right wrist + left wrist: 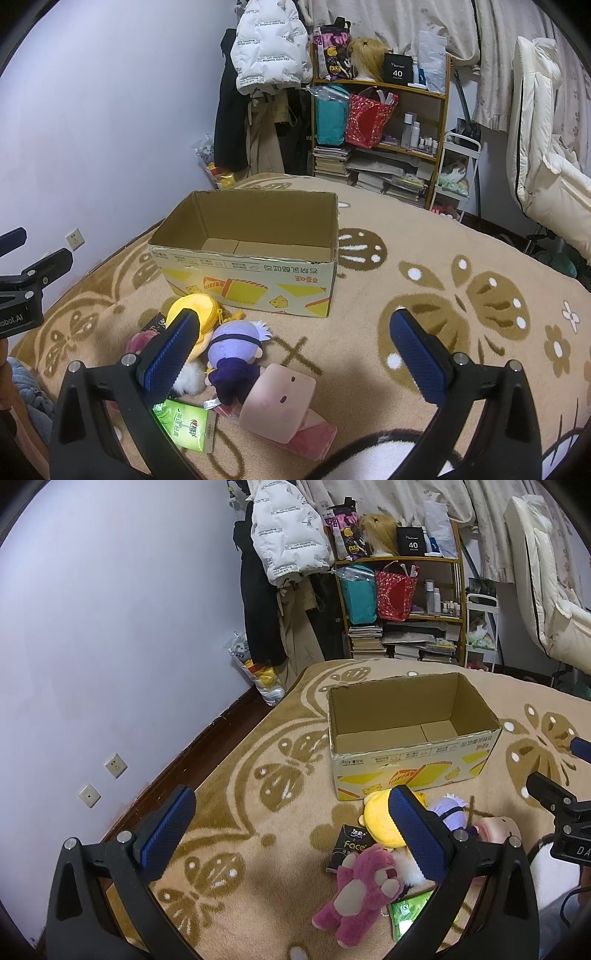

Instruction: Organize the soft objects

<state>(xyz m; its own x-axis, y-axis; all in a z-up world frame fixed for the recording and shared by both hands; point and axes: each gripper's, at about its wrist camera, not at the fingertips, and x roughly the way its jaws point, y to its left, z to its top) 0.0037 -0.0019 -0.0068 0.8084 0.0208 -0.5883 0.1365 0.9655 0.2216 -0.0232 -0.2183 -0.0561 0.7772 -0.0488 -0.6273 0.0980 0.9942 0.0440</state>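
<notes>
An open, empty cardboard box [413, 760] stands on the beige patterned carpet; it also shows in the right wrist view [251, 284]. In front of it lies a pile of soft toys: a magenta bear [364, 890], a yellow plush [380, 819] [195, 306], a purple-haired doll [236, 354] [450, 812] and a pink pig-faced plush [280, 402]. My left gripper [291, 830] is open and empty, above the carpet left of the pile. My right gripper [295, 354] is open and empty, above the doll and the pink plush.
A black tissue pack [349, 847] and a green packet [184, 424] lie among the toys. A shelf [384, 140] with bags and books, hanging coats [280, 554] and a white chair [543, 166] stand behind. The wall [110, 627] is at the left.
</notes>
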